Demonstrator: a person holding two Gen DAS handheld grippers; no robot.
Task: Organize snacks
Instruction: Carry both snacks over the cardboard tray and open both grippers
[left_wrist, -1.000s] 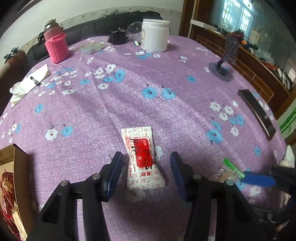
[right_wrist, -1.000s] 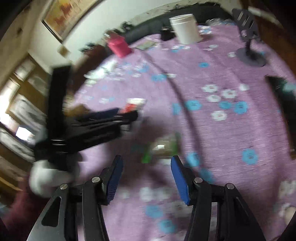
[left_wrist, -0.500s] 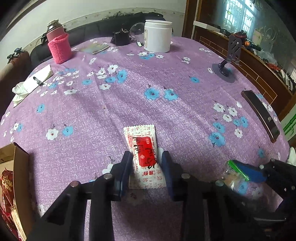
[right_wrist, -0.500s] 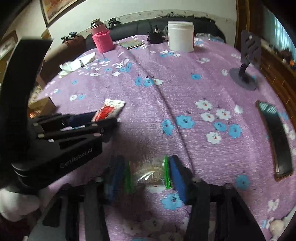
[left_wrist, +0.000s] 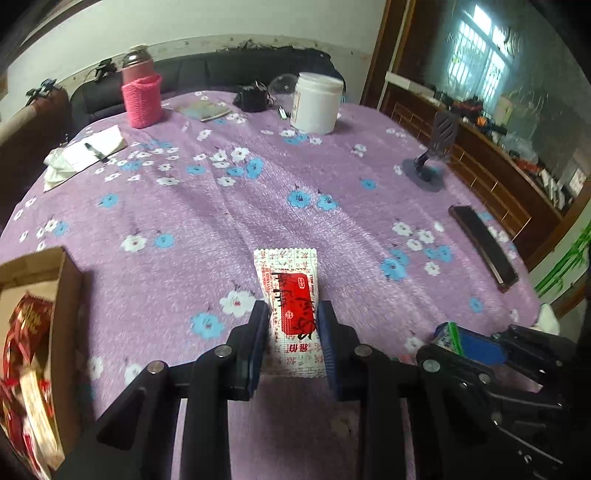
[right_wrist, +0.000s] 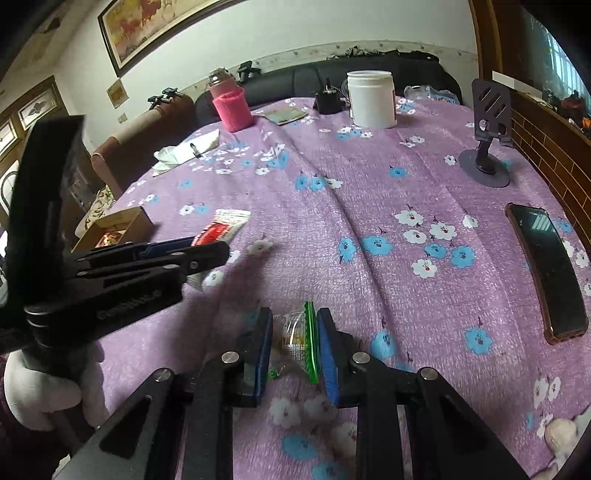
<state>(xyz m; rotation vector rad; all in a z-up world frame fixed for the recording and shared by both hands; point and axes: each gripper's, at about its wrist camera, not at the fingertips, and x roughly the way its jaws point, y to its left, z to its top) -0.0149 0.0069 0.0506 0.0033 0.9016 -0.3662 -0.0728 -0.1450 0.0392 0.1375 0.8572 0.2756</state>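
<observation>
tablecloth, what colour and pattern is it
Purple tablecloth printed with blue and white flowers; clearest in the right wrist view.

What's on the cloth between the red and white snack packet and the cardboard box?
Nothing: in the left wrist view only bare flowered tablecloth lies between the snack packet and the cardboard box.

A home living or dining room. A round table under a purple floral tablecloth (right_wrist: 369, 229) stands before a black leather sofa (right_wrist: 295, 83). A framed painting (right_wrist: 147, 29) hangs on the white wall, a dark wooden cabinet (left_wrist: 491, 173) lines one side, and a barred window (left_wrist: 476, 66) lets in daylight.
</observation>
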